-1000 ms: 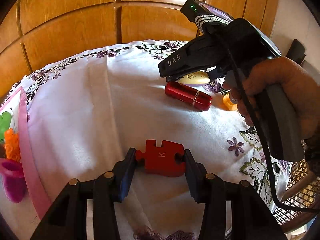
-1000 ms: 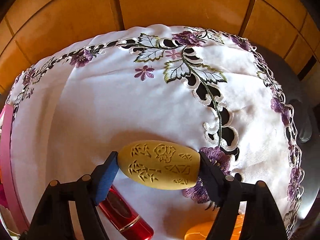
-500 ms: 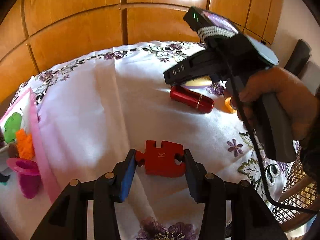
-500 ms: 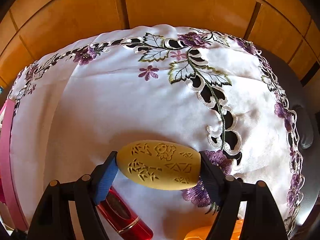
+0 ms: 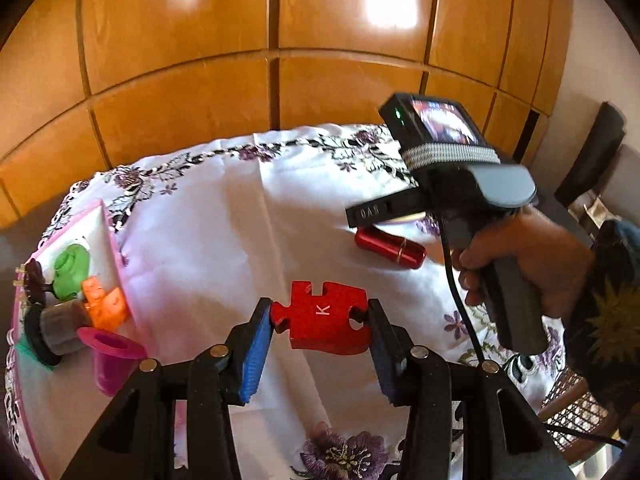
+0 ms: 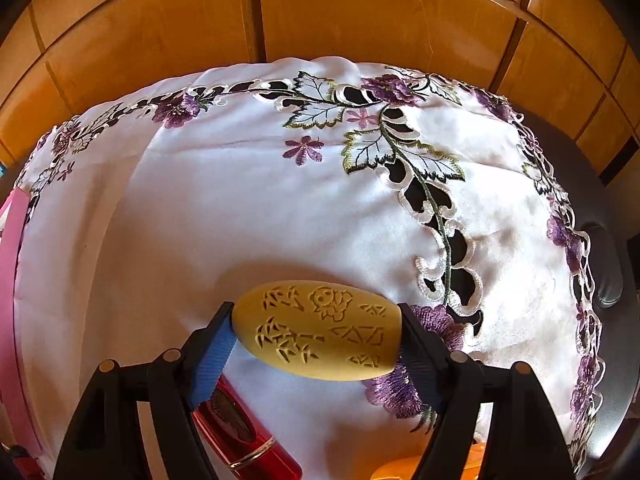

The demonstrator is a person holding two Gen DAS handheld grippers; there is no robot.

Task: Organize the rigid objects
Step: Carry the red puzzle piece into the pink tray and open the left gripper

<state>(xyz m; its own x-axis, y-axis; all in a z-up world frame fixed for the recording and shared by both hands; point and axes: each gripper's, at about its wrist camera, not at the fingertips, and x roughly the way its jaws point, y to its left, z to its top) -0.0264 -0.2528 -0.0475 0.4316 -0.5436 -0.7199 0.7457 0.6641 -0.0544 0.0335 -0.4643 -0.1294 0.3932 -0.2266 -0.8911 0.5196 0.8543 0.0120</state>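
Low in the middle of the left wrist view, the left gripper [image 5: 320, 326] is clamped on a red puzzle piece [image 5: 323, 323] marked K, one blue-padded finger against each side of it, above a white tablecloth [image 5: 208, 240] embroidered with purple flowers. At the left edge of that frame sits a pink-rimmed tray [image 5: 114, 240] holding a green piece [image 5: 72, 266], an orange piece [image 5: 105, 302], a grey cylinder [image 5: 60, 328] and a magenta cup [image 5: 110, 358]. To the right, a hand [image 5: 532, 264] grips the handle of the right gripper [image 6: 318, 336]; a red tube [image 5: 390, 248] lies on the cloth just under its black fingers, between the puzzle piece and that tool. In the right wrist view the right gripper is closed on a yellow carved oval [image 6: 320, 334], pinched end to end in the lower centre of the frame, with the red tube low at the left under its left finger and an orange object [image 6: 404, 472] at the bottom edge, mostly hidden. Wooden panels [image 6: 360, 12] fill the top of both views. Compared with half a second ago, the tray contents have come further into the left view, the puzzle piece appears further above the cloth, and the oval stays pinched with the cloth pattern lower in the frame.
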